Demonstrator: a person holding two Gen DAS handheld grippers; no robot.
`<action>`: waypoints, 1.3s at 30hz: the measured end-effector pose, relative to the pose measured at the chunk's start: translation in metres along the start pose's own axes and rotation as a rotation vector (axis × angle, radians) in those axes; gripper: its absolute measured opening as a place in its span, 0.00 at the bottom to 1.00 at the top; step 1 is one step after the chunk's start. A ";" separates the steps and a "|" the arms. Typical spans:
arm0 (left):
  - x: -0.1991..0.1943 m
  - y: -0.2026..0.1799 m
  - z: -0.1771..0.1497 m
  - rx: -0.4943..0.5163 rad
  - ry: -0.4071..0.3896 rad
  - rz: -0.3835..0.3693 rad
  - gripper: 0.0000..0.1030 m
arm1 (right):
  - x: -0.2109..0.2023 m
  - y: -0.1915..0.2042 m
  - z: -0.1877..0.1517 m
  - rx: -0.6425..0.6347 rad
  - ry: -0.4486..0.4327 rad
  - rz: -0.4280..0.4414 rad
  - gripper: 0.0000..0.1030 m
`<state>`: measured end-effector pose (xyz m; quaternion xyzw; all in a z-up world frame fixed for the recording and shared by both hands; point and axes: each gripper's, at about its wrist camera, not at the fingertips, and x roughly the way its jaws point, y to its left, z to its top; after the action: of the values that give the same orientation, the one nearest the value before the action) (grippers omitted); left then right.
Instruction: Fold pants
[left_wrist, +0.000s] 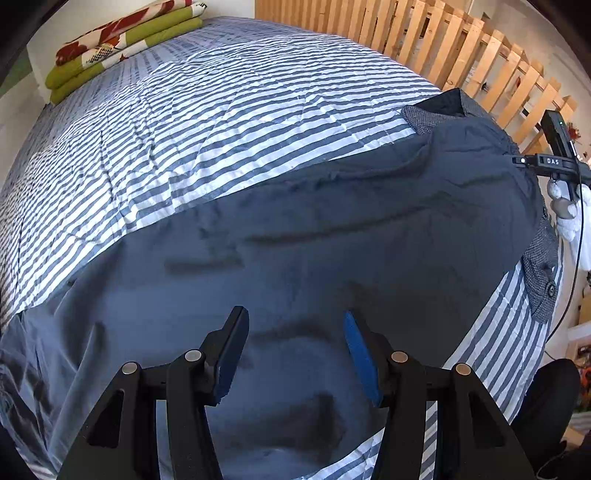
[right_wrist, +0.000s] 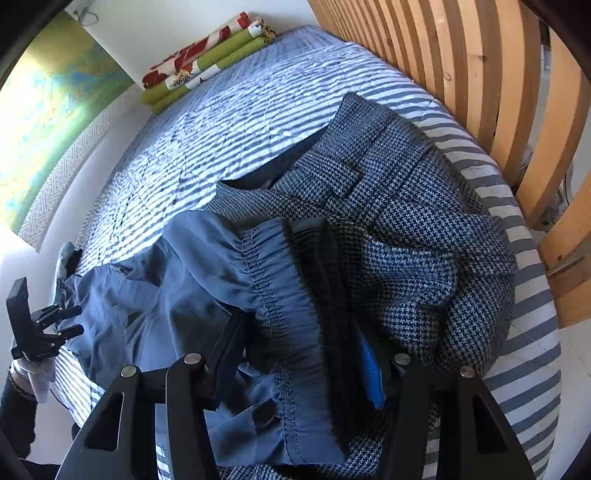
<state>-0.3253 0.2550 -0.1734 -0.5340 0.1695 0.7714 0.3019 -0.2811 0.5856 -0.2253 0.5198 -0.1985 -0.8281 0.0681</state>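
The left gripper (left_wrist: 295, 350) hovers over the blue pants (left_wrist: 295, 240), jaws wide and empty. The right gripper (right_wrist: 299, 354) has the elastic waistband (right_wrist: 273, 295) between its jaws, which stand parted around the bunched cloth.

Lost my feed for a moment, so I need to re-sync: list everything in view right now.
pants: one, blue, spread on the bed, elastic waistband between the right tool's fingers
houndstooth garment: one, dark blue and white, under the waistband
striped cover: one, blue and white, over the bed
folded quilt: one, green, red and white, far end
slatted rail: one, wooden, beside the bed
left tool: open, above the pants
right tool: around the waistband
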 end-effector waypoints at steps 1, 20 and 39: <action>-0.001 0.001 -0.002 0.001 0.002 0.003 0.56 | 0.000 -0.003 -0.001 0.019 -0.005 0.014 0.50; -0.032 0.002 -0.034 -0.017 -0.019 0.045 0.56 | -0.052 0.061 -0.026 -0.060 -0.241 -0.182 0.11; -0.135 0.252 -0.241 -0.729 -0.107 0.302 0.56 | -0.076 0.029 0.070 0.114 -0.238 -0.586 0.12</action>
<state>-0.2808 -0.1157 -0.1532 -0.5341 -0.0547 0.8435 -0.0159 -0.3120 0.6012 -0.1235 0.4575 -0.0933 -0.8549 -0.2261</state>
